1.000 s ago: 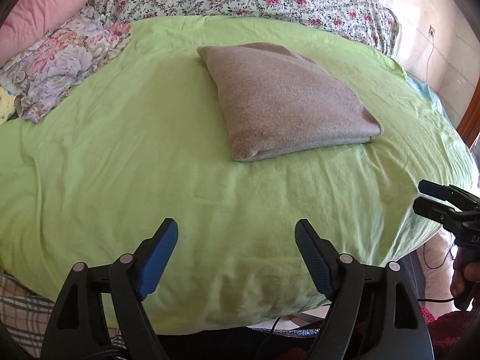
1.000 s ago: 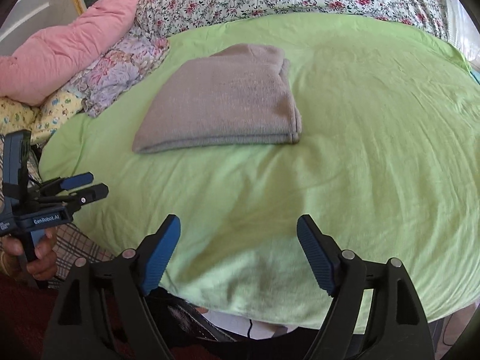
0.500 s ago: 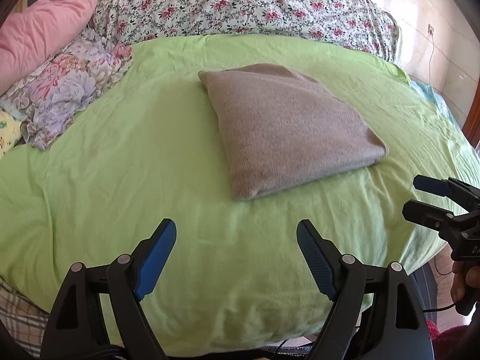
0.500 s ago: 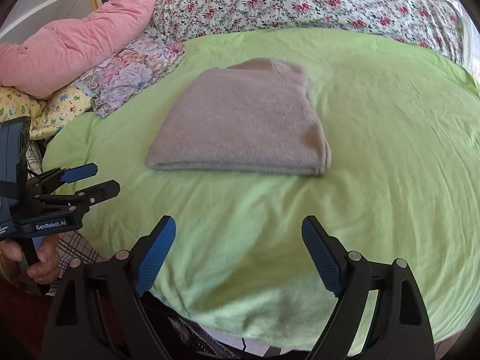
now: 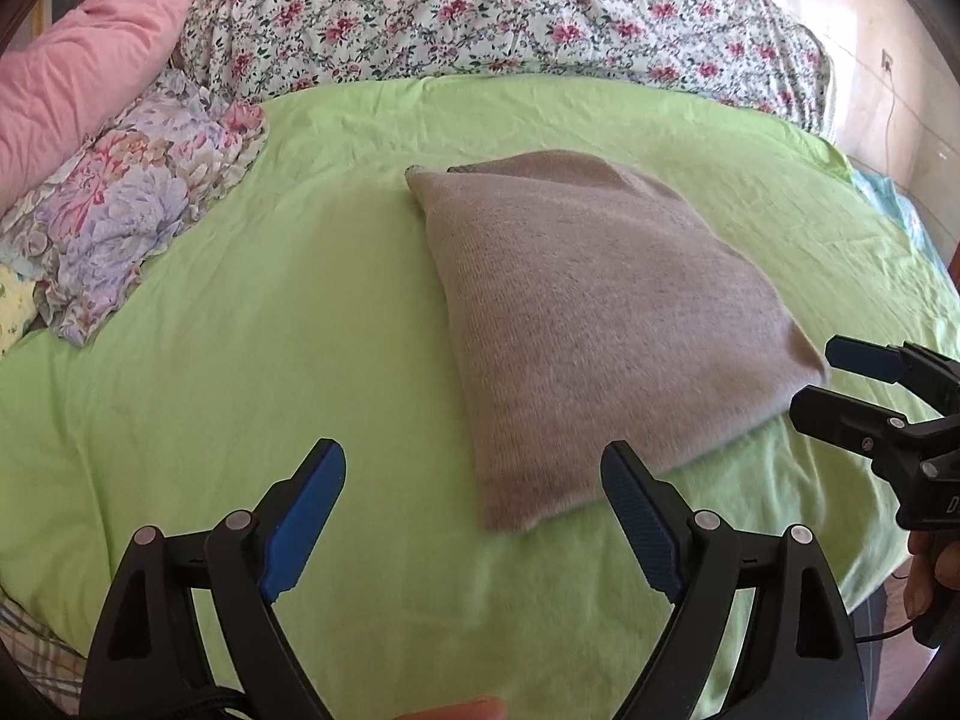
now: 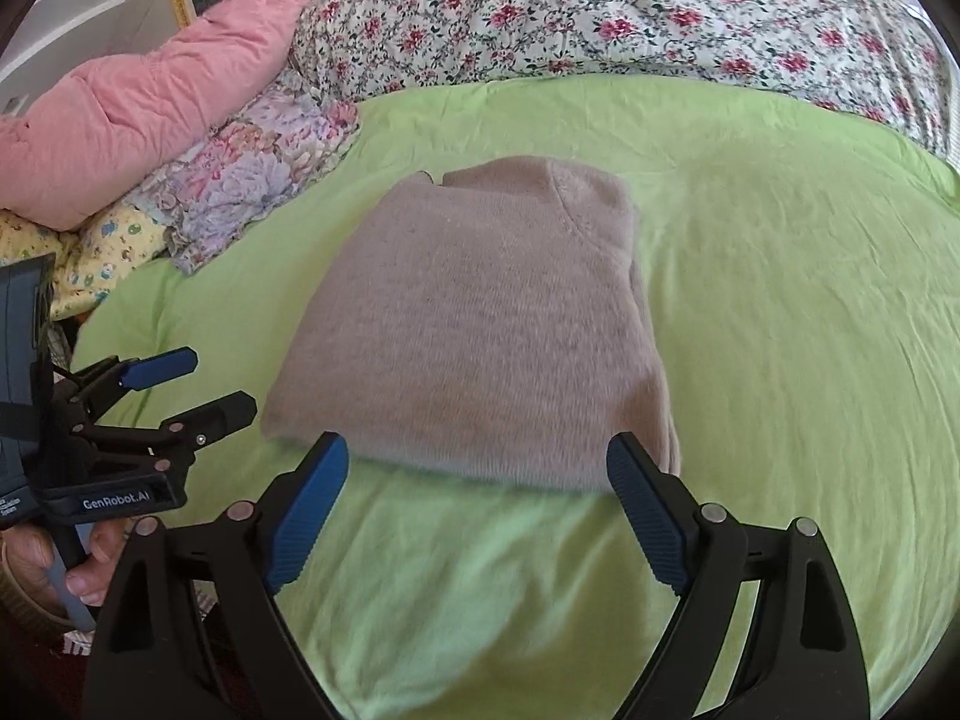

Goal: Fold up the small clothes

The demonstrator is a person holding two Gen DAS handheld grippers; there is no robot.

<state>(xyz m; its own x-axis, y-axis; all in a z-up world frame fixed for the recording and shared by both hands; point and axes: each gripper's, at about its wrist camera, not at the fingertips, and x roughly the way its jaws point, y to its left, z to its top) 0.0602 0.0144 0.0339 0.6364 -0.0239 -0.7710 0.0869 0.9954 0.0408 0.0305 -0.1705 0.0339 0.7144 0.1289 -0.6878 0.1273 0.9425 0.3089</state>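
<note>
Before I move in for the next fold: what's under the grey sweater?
The grey sweater lies folded flat on the green sheet, which shows all around its edges. Nothing else pokes out, but whatever sits directly beneath it is covered.

Folded sweater (image 6: 474, 330) lies flat on the bed sheet (image 6: 780, 300), mid-bed; piled bedding (image 6: 240, 174) sits on the sheet's edge at the sweater's 10 o'clock, a quilt (image 6: 144, 102) behind that, and a bedspread (image 6: 600, 12) runs across at 12 o'clock. Right gripper (image 6: 477, 501) at the sweater's 6 o'clock near its front edge, left gripper (image 6: 198, 381) at 8 o'clock, neither touching it.
</note>
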